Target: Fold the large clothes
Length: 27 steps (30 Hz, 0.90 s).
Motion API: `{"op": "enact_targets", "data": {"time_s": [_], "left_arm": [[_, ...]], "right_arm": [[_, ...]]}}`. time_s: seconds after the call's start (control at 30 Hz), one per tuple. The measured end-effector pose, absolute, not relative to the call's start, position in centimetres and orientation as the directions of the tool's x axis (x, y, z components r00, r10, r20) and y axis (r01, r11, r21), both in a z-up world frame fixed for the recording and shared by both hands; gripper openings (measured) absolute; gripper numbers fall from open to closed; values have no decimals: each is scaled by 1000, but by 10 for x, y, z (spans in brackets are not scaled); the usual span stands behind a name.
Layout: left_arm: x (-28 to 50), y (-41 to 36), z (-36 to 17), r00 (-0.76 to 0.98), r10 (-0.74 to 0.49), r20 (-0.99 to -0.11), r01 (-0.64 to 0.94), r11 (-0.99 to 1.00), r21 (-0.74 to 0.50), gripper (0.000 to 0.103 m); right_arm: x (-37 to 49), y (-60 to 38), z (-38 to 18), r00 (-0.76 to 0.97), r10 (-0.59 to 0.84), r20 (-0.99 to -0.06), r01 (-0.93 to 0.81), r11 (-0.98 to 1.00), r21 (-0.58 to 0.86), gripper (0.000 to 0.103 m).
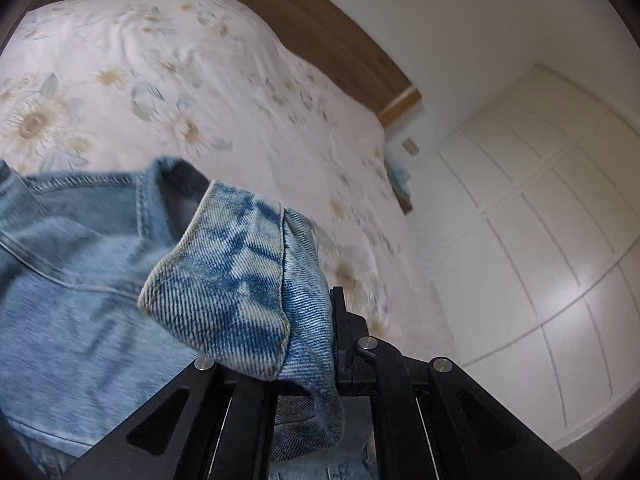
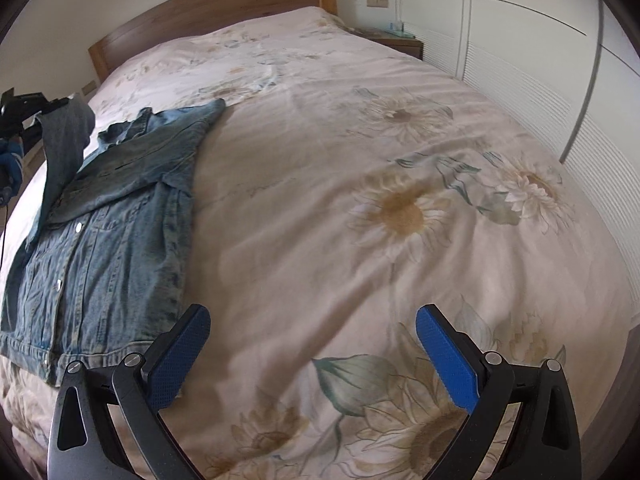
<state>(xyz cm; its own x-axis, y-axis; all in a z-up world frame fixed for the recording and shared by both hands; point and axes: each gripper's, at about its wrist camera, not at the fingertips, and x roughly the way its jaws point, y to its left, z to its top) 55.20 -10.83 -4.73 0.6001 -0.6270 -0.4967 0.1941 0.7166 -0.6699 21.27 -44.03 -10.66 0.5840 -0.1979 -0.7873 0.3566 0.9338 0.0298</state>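
Observation:
A blue denim jacket (image 2: 120, 232) lies front up, snaps closed, on the left part of the bed, one sleeve folded across its chest. The other sleeve (image 2: 64, 140) is lifted off the bed at the far left, and my left gripper (image 2: 40, 108) is shut on its cuff. In the left wrist view the faded cuff (image 1: 232, 280) fills the jaws of the left gripper (image 1: 320, 316) and hides the fingertips, with the jacket body (image 1: 72, 272) below to the left. My right gripper (image 2: 312, 356) hovers open over bare duvet, just right of the jacket's hem, its blue pads (image 2: 180, 356) holding nothing.
The floral duvet (image 2: 400, 200) covers the whole bed, with a wooden headboard (image 2: 224, 4) at the far end. A nightstand (image 2: 400, 40) stands by the far right corner. White wardrobe doors (image 2: 540, 80) run along the right side.

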Motion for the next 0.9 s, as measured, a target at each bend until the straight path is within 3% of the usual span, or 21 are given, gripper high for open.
{"op": "enact_targets", "data": {"time_s": [0.47,0.5,0.63,0.9], "left_arm": [[542,-157,-136,406,-601,-689,244,797,-552,3],[545,-159,-134,404,-597,-693,239,800,-550,4],[545,-174,-125,393,-595,-701,257,803,-538,26],[527,-190,-103,371,-628,-684,325,778,-538,34]], "right_arm": [[214,-442,-119,566,-187,-803,365,930,40,103],[215,-441,-119,567,-186,-803,360,932,38,103],[219,-434,-119,568,-180,-803,345,938,34,103],[226,-421,-114,577,-167,-800,317,948,30,103]]}}
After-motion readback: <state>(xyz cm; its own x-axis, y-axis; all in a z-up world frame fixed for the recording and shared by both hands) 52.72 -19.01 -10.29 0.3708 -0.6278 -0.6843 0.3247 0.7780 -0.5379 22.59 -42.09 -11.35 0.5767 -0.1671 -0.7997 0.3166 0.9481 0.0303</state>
